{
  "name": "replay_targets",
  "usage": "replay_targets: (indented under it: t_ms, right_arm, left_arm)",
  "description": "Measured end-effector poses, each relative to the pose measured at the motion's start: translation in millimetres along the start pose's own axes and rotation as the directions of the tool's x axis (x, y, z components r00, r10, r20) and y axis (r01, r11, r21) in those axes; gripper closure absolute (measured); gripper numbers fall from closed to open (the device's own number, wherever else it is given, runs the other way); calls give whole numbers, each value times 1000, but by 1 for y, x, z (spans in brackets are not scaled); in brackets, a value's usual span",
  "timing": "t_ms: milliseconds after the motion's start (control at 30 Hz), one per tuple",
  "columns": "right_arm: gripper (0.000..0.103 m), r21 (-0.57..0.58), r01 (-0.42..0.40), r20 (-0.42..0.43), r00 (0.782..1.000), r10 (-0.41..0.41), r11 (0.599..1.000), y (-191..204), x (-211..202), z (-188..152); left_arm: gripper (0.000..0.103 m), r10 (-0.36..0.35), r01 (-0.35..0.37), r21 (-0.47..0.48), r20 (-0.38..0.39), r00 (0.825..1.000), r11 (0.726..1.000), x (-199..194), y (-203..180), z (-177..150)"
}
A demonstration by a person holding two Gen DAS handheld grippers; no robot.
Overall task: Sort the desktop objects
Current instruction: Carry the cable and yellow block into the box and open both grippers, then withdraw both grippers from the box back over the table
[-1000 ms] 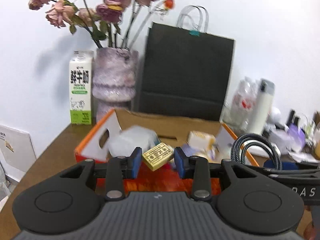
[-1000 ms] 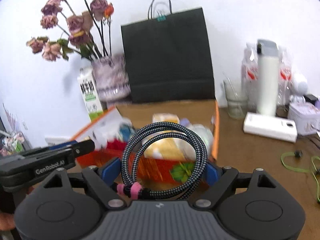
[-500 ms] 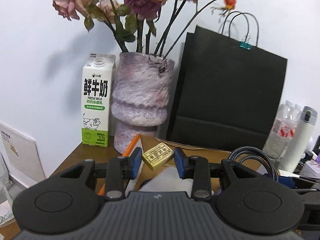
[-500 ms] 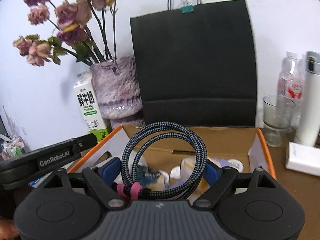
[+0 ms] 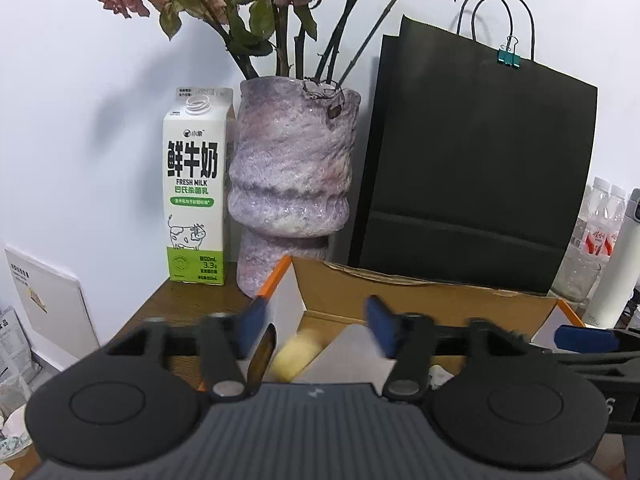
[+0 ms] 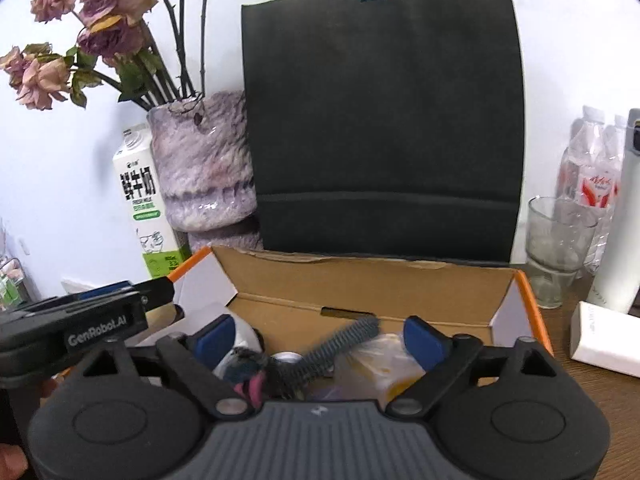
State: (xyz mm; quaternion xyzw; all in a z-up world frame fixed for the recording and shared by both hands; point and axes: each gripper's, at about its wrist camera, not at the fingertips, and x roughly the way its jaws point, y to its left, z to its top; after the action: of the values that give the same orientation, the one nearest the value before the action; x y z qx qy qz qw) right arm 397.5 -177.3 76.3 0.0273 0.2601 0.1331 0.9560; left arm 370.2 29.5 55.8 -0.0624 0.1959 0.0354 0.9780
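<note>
An open cardboard box with orange edges (image 5: 400, 300) (image 6: 360, 280) stands on the wooden desk and holds several small items. My left gripper (image 5: 316, 326) is open over the box's left end; the small yellow packet (image 5: 262, 354) is blurred and dropping beside its left finger. My right gripper (image 6: 320, 338) is open over the box; the braided black-and-white cable (image 6: 336, 344) with a pink tie is blurred and falling between its fingers. The left gripper also shows at the left of the right wrist view (image 6: 92, 320).
Behind the box stand a black paper bag (image 5: 472, 168), a purple vase with dried roses (image 5: 288, 184) and a milk carton (image 5: 196, 192). At the right are a glass (image 6: 560, 248), water bottles, a white flask (image 6: 624, 216) and a white box (image 6: 604, 344).
Both grippers moved forward over the box and opened. The yellow packet left the left gripper and the coiled cable left the right gripper; both are falling into the box.
</note>
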Motion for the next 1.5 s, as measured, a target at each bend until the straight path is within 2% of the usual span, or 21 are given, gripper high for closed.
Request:
replay_targets:
  t_ms: [67,133,167,300,400,567,800,1133,1300,1500]
  right_arm:
    - [9,7,12,-1,1000,-12,1000,-2,-1,0]
    - [1,14,29,-2,1000,-29,999,-6,-2,1]
    - [0,17,32,3,999,-32,999,-7,-3,1]
    - [0,31,32,35,999,-33,999,-12,-11,2]
    - [0,29,37,45,998,-38,999,-12,-16,1]
    - [0,9,54,59,997,-54,999,-10,-38,-10]
    - [0,-22,69,59,996,-68,997,-5,-82,-37]
    - [0,-54,62,73,996,-58,997,6,-167,-84]
    - [0,-49,63,86,995,-59,997,9,-201,-107]
    - [0,-45,63,88,994,-59,997,9,-219,-132]
  left_arm:
    - [23,22,-22,3,9,1000,1000,-2,-1,1]
    - [3,43,-43,-4,12,999,999,-3,1,2]
    - [0,58,-58,-15,14,998,998,-3,3,3]
    - [0,30,-30,-43,-1,1000,999,-6,5,3]
    - [0,48,-48,-18,12,999,999,-13,0,0]
    - [0,38,-38,-5,21,999,999,-35,-3,-9]
    - [0,34,-35,22,35,999,999,-83,-6,-32]
    - [0,26,-28,45,48,998,999,-173,-7,-68]
    - [0,32,-34,44,58,998,998,-202,-12,-86]
    - [0,36,-40,73,55,998,997,-216,-14,-109]
